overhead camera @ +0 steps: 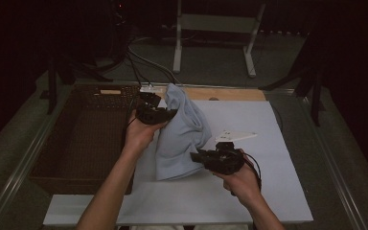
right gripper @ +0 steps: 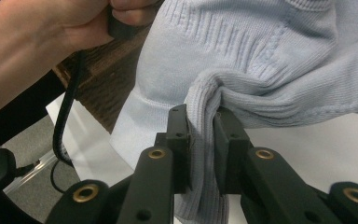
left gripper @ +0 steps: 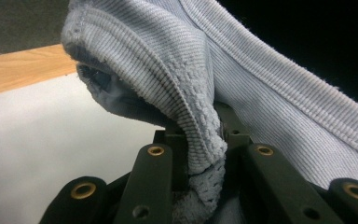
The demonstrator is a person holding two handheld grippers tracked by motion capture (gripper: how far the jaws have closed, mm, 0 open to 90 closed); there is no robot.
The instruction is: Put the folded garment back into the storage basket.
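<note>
Pale-blue knit garment (overhead camera: 179,134) — pinched by both grippers.

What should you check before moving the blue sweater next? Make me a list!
1. Left gripper shut on the sweater: ok, knit is bunched between its jaws in the left gripper view.
2. Right gripper shut on the sweater: ok, a fold is pinched between its jaws.
3. Sweater lifted off the white board: not ok, its lower edge seems to rest on it.
4. Basket beside the board at the left: ok.
5. Basket has room inside: cannot tell, too dark.
6. Cables clear of the sweater: cannot tell.
</note>
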